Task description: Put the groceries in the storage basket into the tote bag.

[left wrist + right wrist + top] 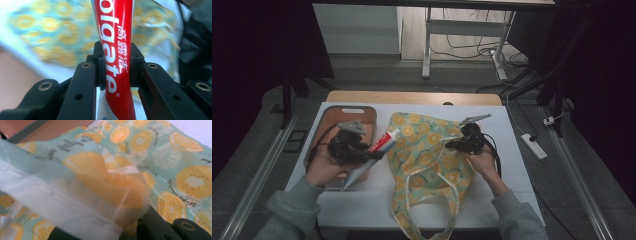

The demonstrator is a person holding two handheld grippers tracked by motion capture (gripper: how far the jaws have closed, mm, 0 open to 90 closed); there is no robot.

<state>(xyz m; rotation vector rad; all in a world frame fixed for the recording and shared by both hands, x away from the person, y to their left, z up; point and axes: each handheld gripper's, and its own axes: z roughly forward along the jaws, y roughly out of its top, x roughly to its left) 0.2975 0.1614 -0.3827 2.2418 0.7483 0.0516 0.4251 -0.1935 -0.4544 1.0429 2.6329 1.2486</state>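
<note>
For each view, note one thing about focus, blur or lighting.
High view: dim, with dark surroundings; the white table is lit best. Left gripper view: the toothpaste tube is sharp, the patterned bag behind smeared by motion. Right gripper view: near fabric hem is soft, farther lemon print crisp.

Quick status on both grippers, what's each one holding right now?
Left gripper: shut on the toothpaste tube, carried between tray and bag.
Right gripper: shut on the fabric of the citrus-print tote bag, lifting its edge.
</note>
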